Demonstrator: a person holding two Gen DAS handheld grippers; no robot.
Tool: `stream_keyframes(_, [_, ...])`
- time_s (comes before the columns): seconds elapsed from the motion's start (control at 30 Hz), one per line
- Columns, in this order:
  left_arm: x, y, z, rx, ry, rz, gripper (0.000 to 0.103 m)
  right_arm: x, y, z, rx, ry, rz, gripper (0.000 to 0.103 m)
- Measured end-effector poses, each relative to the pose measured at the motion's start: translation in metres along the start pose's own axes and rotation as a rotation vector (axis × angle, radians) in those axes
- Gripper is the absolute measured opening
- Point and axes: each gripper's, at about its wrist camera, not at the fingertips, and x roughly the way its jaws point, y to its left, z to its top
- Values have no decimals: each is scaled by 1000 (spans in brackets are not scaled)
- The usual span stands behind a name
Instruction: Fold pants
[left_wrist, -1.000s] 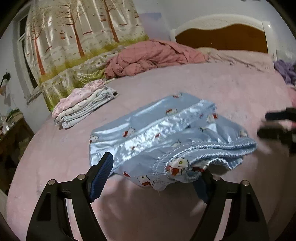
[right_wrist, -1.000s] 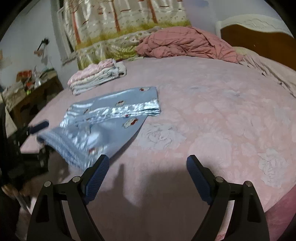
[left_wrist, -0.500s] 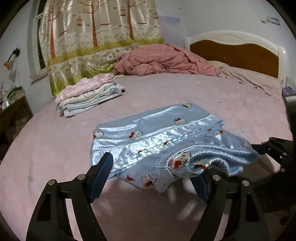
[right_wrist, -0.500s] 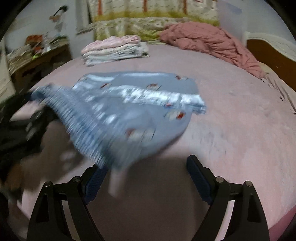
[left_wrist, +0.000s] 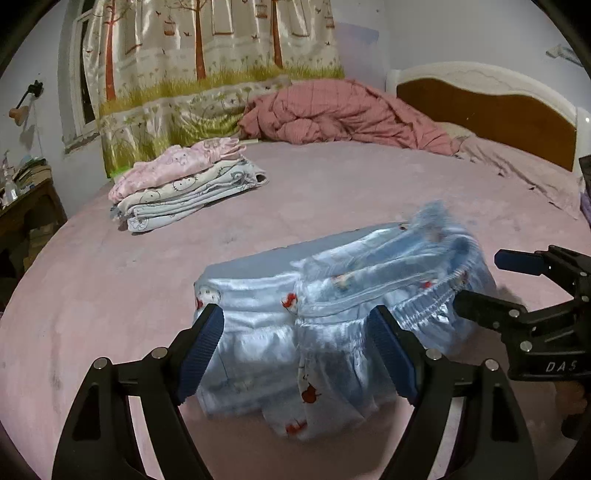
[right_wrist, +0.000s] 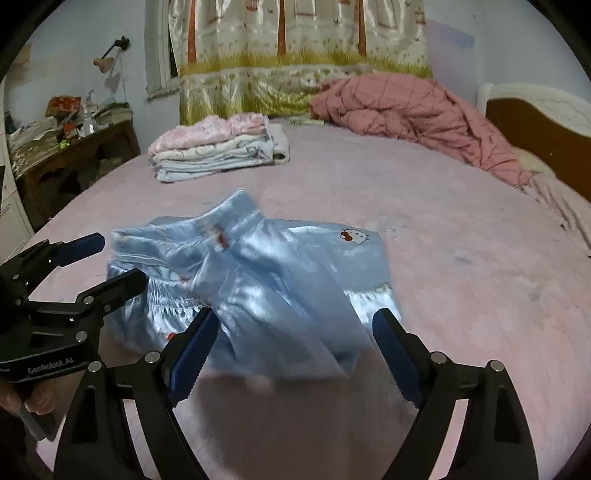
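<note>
Both claws, left (left_wrist: 295, 350) and right (right_wrist: 291, 347), gape apart and empty over the bed (left_wrist: 332, 192), with the pants (left_wrist: 332, 314) heaped just ahead between them, long axis crosswise, waistband nearer the left claw.

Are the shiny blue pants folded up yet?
Partly. The blue pants are doubled over on the bed, but lie rumpled and loose, not a neat stack.

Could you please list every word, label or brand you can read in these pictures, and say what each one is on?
"DAS": on the body of the right gripper, the rest cut off.
"GenRobot.AI": on the body of the left gripper.
The blue pants carry only cartoon cat prints, no words.
</note>
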Motion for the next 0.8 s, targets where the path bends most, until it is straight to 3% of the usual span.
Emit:
stream_keyframes(0.23, [32,8,28,26,45,43,80,46,-18,30,53,69,16,87])
stream_keyframes(0.37, [14,20,24,-14,57,-12,81,47,-28,35,65,48,28,87])
stream_keyframes(0.47, [-5,24,8,-23,95,-41,81,35,-32,32,67,31,114,87])
stream_keyframes(0.57, [-18,21,-13,-3,142,-85,81,24,-30,25,39,37,269,87])
stream_keyframes(0.63, [-16,17,-20,-12,165,-127,81,23,-24,23,3,47,340,77])
stream_keyframes(0.7, [-6,18,-19,-56,180,-163,75,28,-15,24,-23,61,347,61])
stream_keyframes(0.8, [11,28,-12,-162,182,-243,60,40,-7,25,-45,79,321,54])
